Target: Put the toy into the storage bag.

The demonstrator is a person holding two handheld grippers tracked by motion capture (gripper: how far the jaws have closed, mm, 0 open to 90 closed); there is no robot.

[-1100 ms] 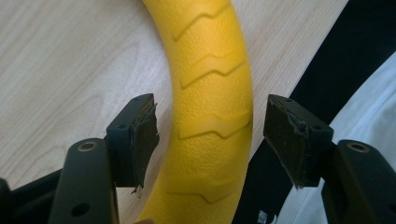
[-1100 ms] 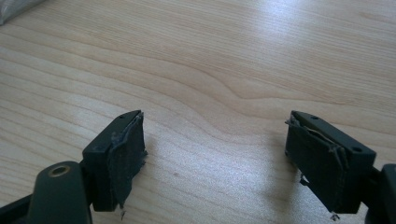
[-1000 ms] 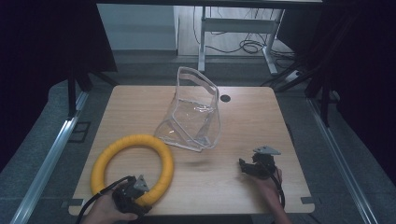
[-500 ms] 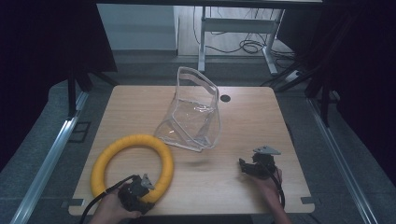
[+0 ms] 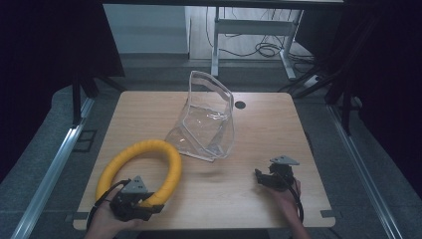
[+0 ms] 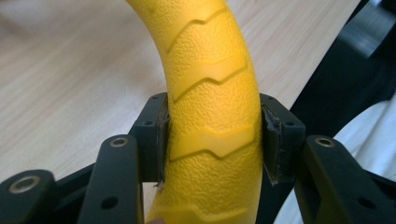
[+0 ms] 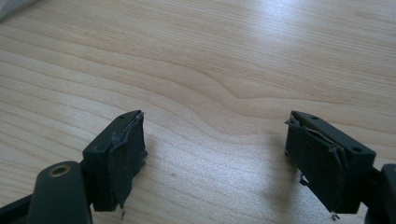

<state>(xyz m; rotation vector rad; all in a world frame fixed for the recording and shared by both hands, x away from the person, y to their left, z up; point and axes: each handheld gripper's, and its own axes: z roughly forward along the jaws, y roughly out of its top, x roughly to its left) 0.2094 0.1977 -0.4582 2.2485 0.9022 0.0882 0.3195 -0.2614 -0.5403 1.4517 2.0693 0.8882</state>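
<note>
Left gripper [image 5: 149, 205] clamped on yellow ring [image 5: 149, 159] near clear pouch [image 5: 206, 122]; right gripper [image 7: 215, 158] spread, empty. Best kept grip square, lifted level.

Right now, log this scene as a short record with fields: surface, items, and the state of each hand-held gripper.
surface: wooden table
item 1: yellow ring, lying flat at the near left
item 2: clear plastic bag, standing open near the table's middle
left hand-held gripper: shut on the yellow ring, pads pressing both sides of it
right hand-held gripper: open, jaws wide apart over bare wood, holding nothing
contact: ring and bag lie close; touching cannot be told
</note>
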